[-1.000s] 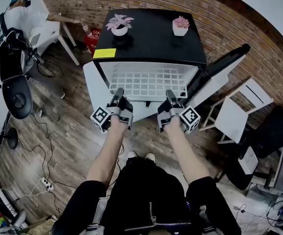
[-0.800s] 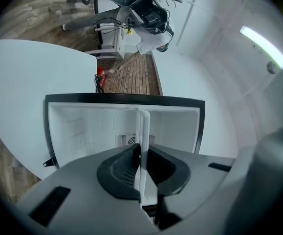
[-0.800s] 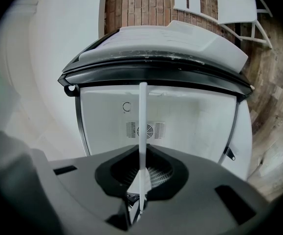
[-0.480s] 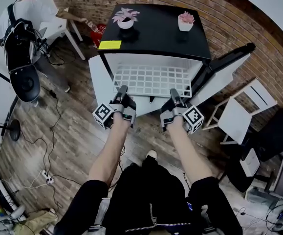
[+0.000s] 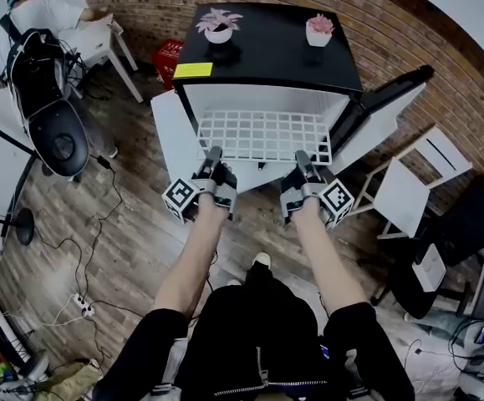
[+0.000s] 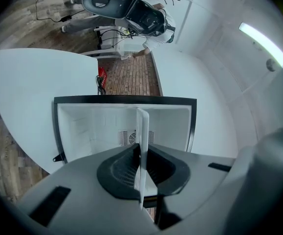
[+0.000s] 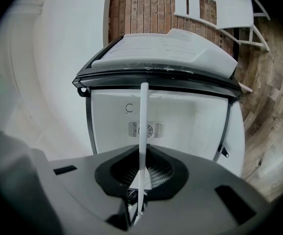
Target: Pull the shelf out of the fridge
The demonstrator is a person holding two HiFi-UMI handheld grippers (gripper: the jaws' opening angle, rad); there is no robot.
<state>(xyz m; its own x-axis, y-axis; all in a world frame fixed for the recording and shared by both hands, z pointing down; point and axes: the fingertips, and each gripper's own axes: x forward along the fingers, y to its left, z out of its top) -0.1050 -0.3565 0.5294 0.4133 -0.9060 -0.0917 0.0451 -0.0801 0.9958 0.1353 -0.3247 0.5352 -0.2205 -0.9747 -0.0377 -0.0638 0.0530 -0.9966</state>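
Observation:
The white wire shelf [image 5: 262, 136] sticks out level from the open fridge [image 5: 250, 100], which has a black top. My left gripper [image 5: 214, 155] is shut on the shelf's front edge near its left corner. My right gripper [image 5: 303, 159] is shut on the same edge near the right corner. In the left gripper view the shelf [image 6: 141, 131] runs edge-on between the pads of the left gripper [image 6: 141, 173]. The right gripper view shows the shelf [image 7: 143, 121] the same way, clamped in the right gripper [image 7: 141, 176], with the empty white fridge cavity [image 7: 180, 116] behind.
The fridge door [image 5: 384, 111] stands open to the right. Two potted plants [image 5: 219, 25] [image 5: 319, 30] and a yellow note [image 5: 191, 70] are on the fridge top. A white chair [image 5: 409, 195] stands at right. A person [image 5: 33, 15], an office chair [image 5: 58, 140] and floor cables [image 5: 81, 309] are at left.
The shelf has come a little farther out of the fridge with both grippers still clamped on its front edge. The person holding the grippers has stepped back slightly.

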